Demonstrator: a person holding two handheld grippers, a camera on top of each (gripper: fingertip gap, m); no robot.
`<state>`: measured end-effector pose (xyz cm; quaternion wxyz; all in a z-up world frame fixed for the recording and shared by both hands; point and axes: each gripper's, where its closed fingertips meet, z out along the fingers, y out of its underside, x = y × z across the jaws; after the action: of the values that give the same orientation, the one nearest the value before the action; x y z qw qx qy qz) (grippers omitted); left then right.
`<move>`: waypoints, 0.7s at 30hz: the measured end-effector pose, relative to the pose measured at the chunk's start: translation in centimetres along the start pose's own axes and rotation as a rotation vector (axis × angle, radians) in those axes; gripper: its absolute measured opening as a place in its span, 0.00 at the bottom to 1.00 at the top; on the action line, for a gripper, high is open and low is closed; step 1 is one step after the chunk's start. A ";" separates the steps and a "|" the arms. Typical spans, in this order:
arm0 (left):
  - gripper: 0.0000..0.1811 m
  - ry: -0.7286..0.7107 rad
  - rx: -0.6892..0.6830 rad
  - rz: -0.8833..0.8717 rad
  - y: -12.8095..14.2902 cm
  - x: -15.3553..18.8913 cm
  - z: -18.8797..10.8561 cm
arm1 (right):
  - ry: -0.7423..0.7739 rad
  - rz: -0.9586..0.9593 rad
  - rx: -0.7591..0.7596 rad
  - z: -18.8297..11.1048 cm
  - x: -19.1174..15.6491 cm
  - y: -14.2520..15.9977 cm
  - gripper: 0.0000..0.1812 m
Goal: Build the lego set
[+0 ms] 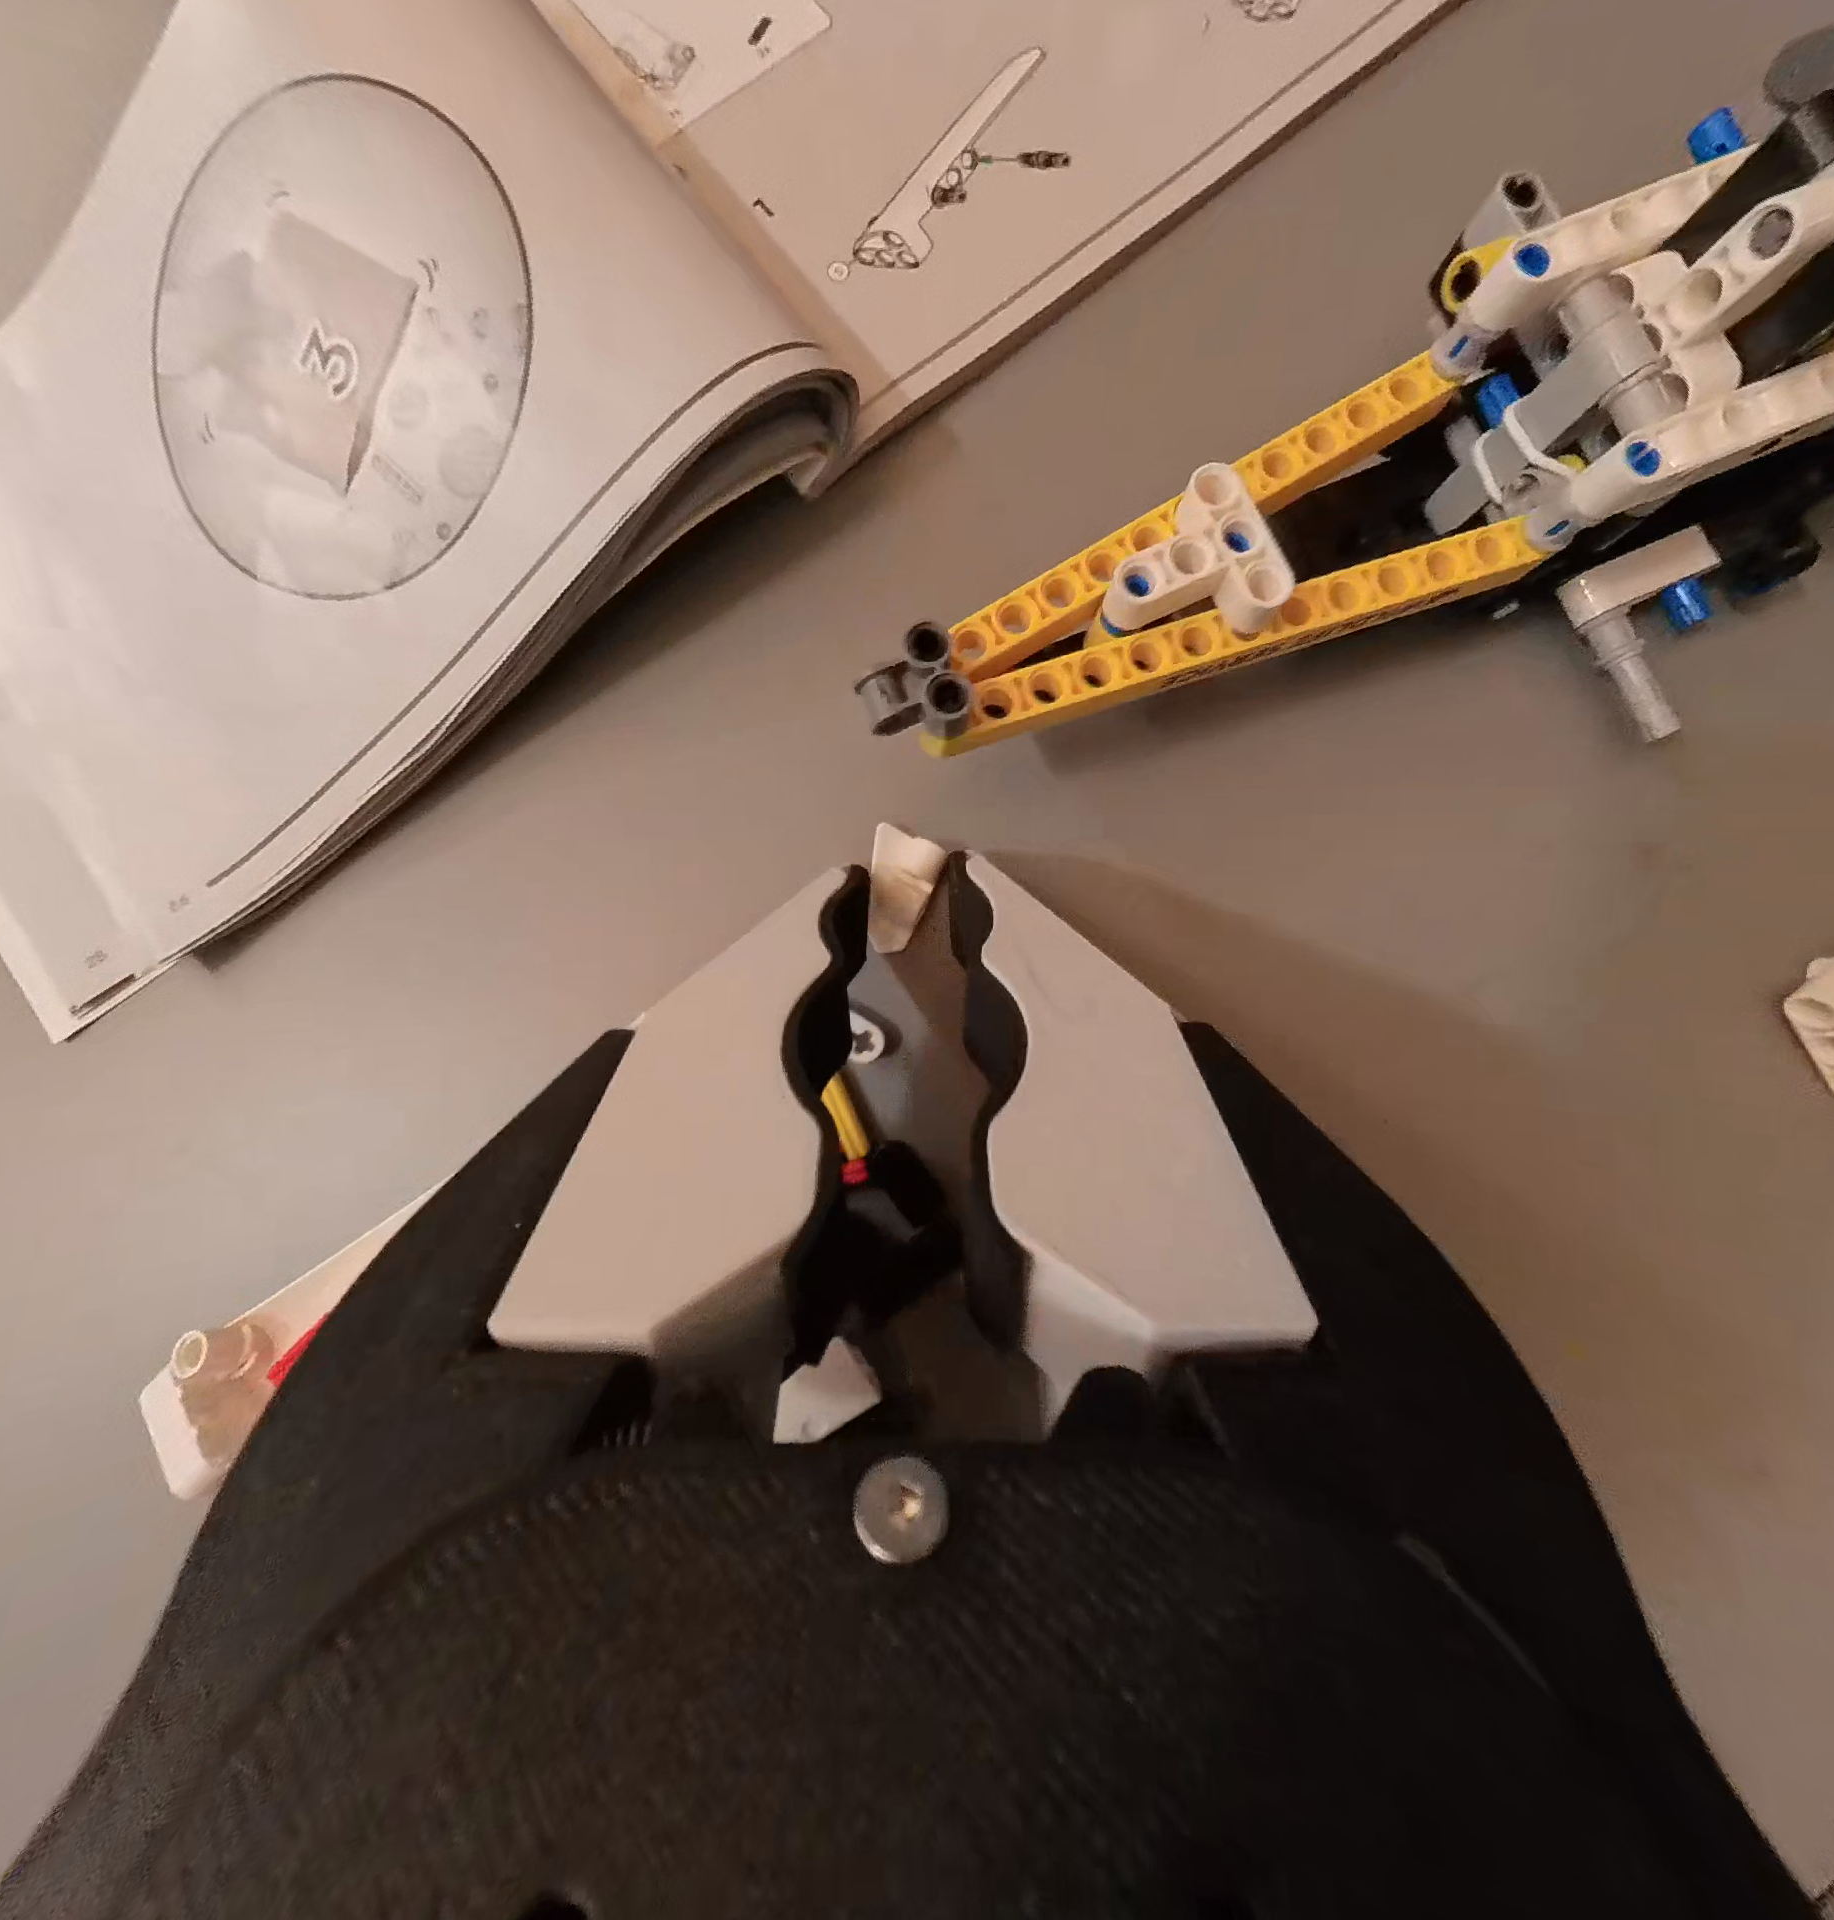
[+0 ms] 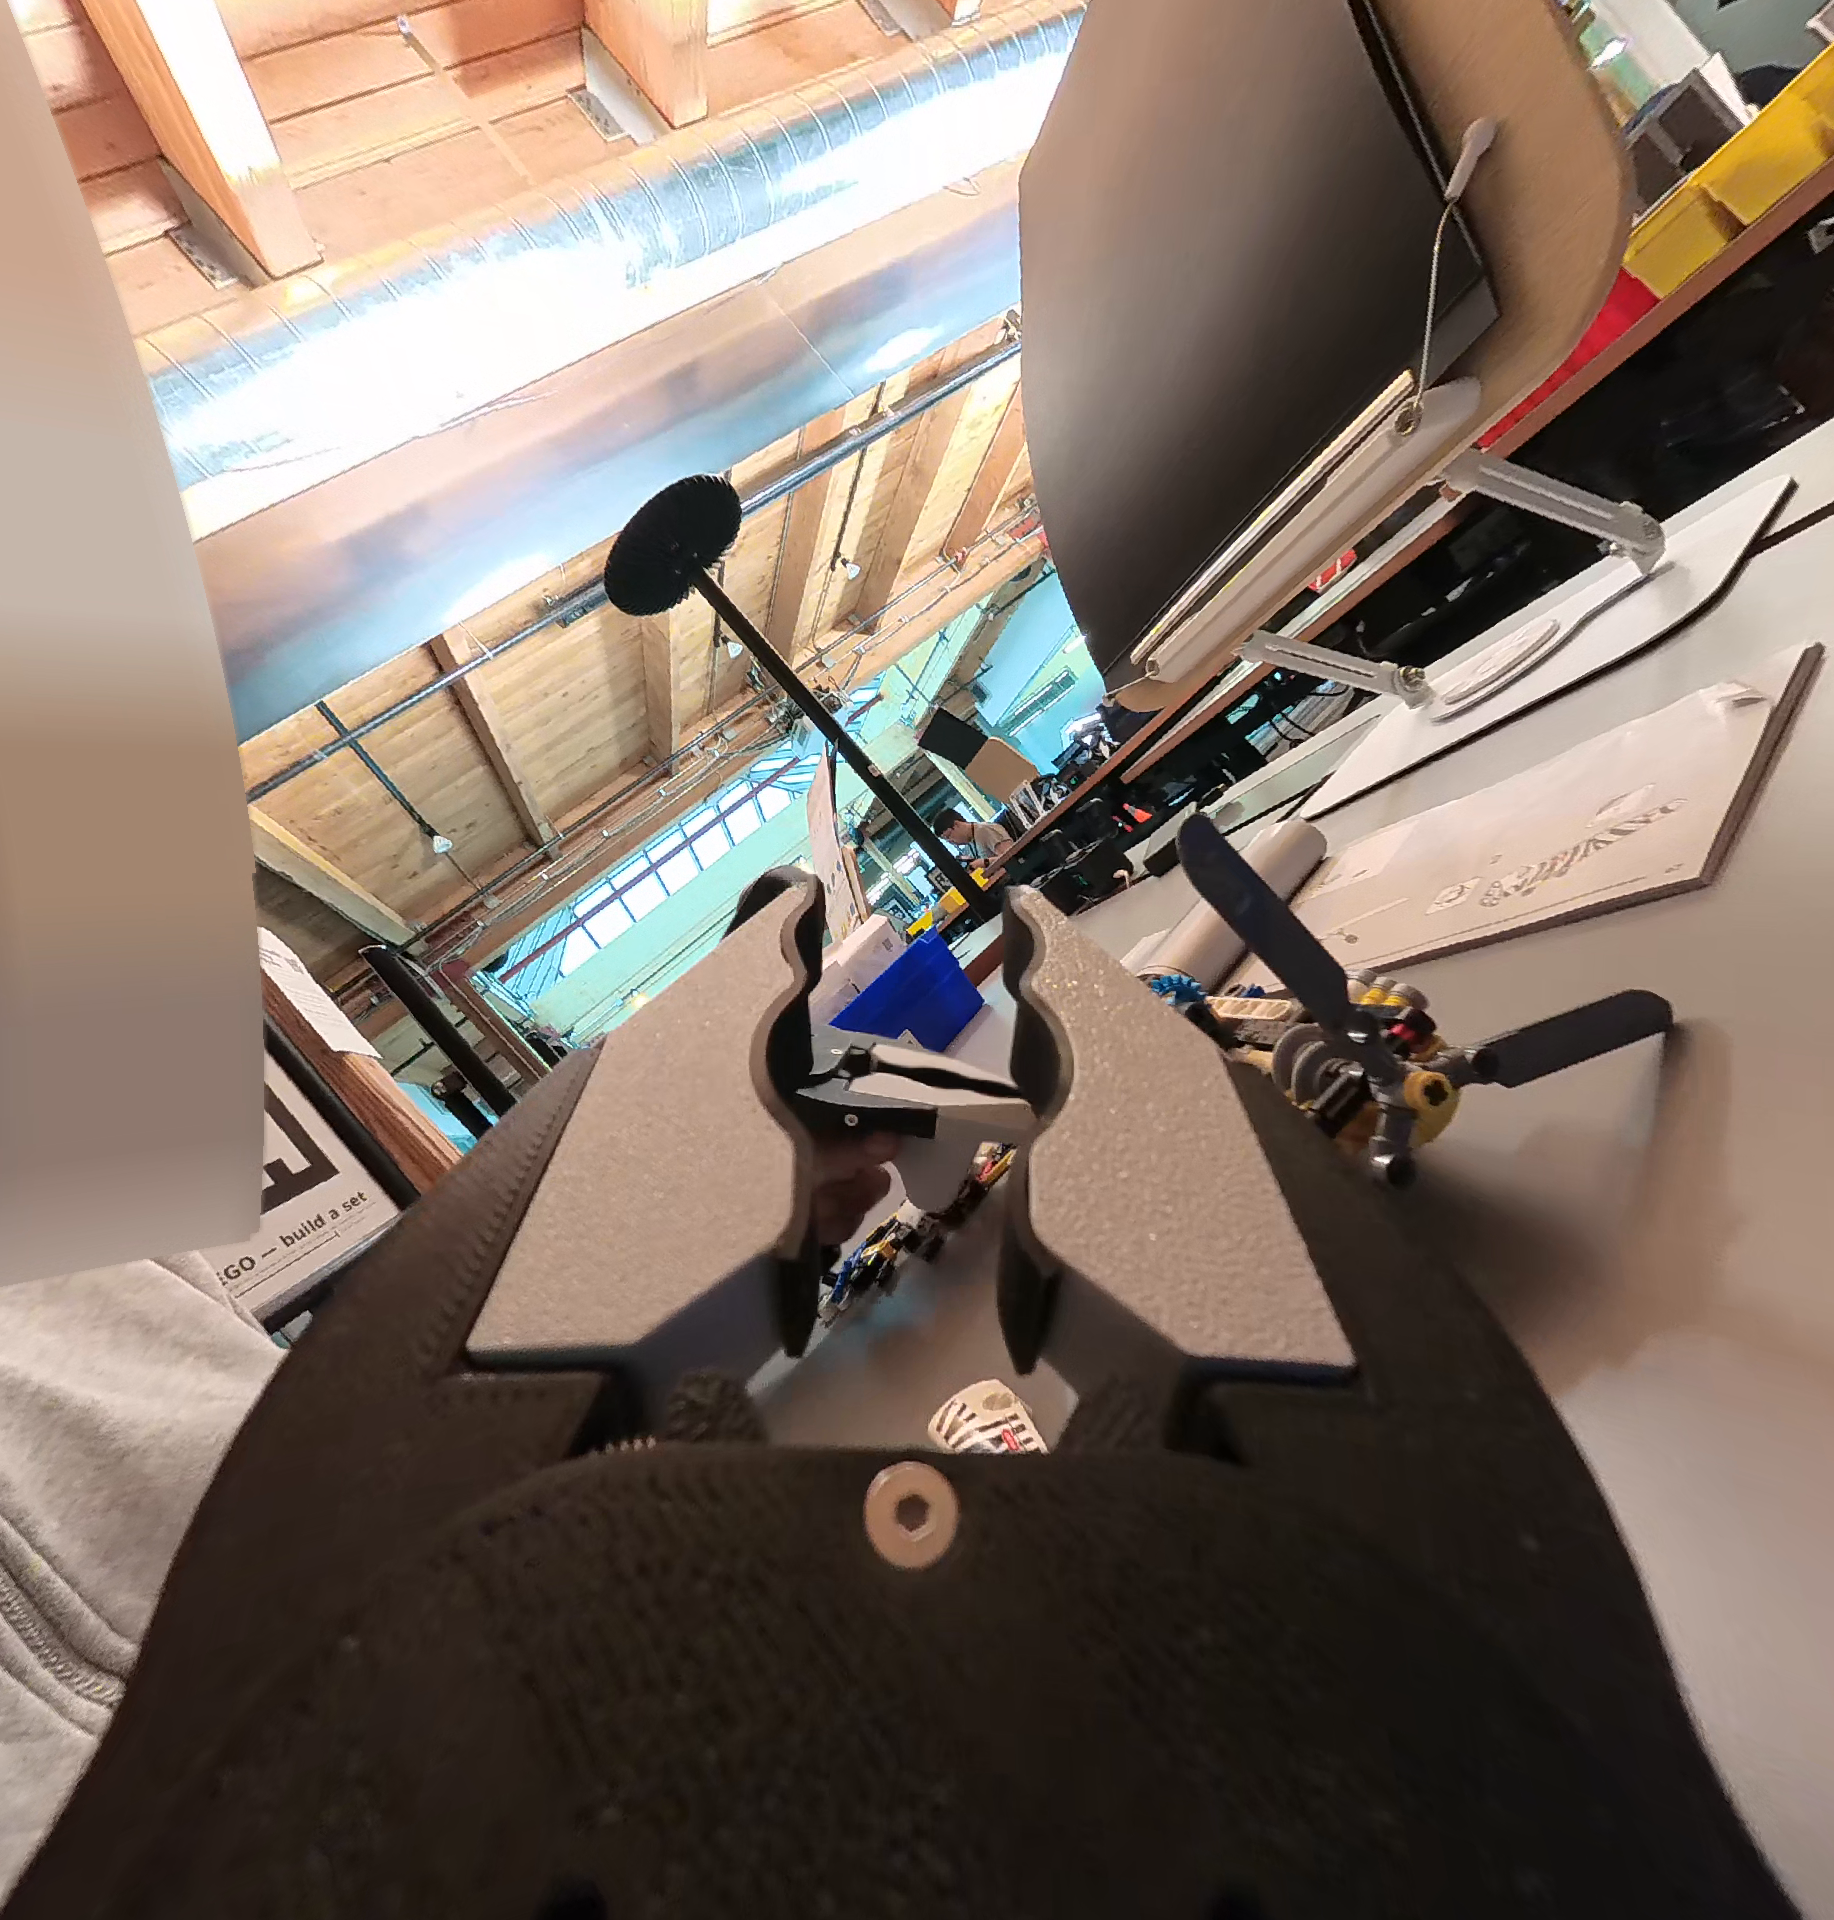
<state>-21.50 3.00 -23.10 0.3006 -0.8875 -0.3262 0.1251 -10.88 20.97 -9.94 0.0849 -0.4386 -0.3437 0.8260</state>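
While the right gripper [image 2: 908, 914] gapes, left gripper [image 1: 908, 883] pinches white piece [image 1: 900, 878].

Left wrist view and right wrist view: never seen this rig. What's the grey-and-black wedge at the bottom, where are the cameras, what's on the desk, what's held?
No robot arm here: a person holds one hand-held gripper in each hand, with a wide-angle camera on each looking forward along its two grey fingers. The wedge is that gripper seen from behind.

The left wrist view looks down on a grey table. The left gripper has its jaws nearly closed on a small white piece. Ahead lie an open instruction booklet and a partly built lego model with yellow beams and white parts.

The right wrist view is tilted up towards the ceiling. The right gripper is open and holds nothing. To its right a lego assembly with dark propeller blades stands on the table, beyond it a second booklet and a monitor.
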 end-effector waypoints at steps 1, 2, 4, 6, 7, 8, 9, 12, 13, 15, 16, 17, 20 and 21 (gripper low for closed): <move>0.09 -0.002 -0.003 -0.002 0.1 -0.2 -0.1 | 0.001 -0.002 -0.002 0.0 0.0 0.0 0.18; 0.09 -0.005 -0.001 -0.005 0.2 -0.5 -0.2 | 0.001 -0.003 -0.003 0.0 0.0 0.1 0.18; 0.09 -0.018 0.029 -0.025 -0.2 -1.3 -0.8 | 0.000 0.000 -0.003 0.0 0.0 0.1 0.18; 0.08 -0.030 0.057 -0.047 -0.4 -2.2 -1.9 | 0.000 0.003 0.001 0.0 0.0 0.0 0.18; 0.09 -0.050 0.065 -0.054 -0.2 -3.0 -2.7 | 0.000 0.004 0.002 0.0 0.0 0.0 0.18; 0.09 -0.077 0.068 -0.058 0.1 -4.0 -3.5 | 0.001 0.004 0.002 0.0 0.0 0.0 0.18; 0.08 -0.103 0.063 -0.062 0.7 -5.0 -4.4 | 0.001 0.003 0.002 0.0 0.0 0.0 0.18; 0.08 -0.178 0.023 -0.101 3.5 -7.9 -7.1 | 0.006 -0.004 -0.003 0.1 0.0 0.1 0.18; 0.08 -0.181 0.004 -0.119 4.7 -8.4 -7.8 | 0.008 -0.008 -0.006 0.1 0.1 0.1 0.18; 0.08 -0.167 -0.028 -0.155 6.9 -8.6 -8.8 | 0.012 -0.016 -0.012 0.2 0.0 0.2 0.18; 0.08 -0.160 -0.039 -0.170 7.8 -8.6 -9.0 | 0.013 -0.019 -0.014 0.2 0.1 0.3 0.18; 0.08 -0.150 -0.048 -0.179 8.7 -8.4 -9.0 | 0.014 -0.021 -0.015 0.2 0.1 0.3 0.18; 0.08 -0.112 -0.052 -0.203 10.1 -7.8 -8.3 | 0.016 -0.024 -0.018 0.2 0.1 0.3 0.18; 0.09 -0.107 -0.045 -0.219 10.3 -7.9 -8.0 | 0.017 -0.026 -0.019 0.2 0.0 0.3 0.18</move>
<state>-18.94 -12.01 -22.88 0.2745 -0.8452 -0.4393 0.1315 -11.02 20.63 -10.11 0.0943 -0.4419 -0.3562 0.8179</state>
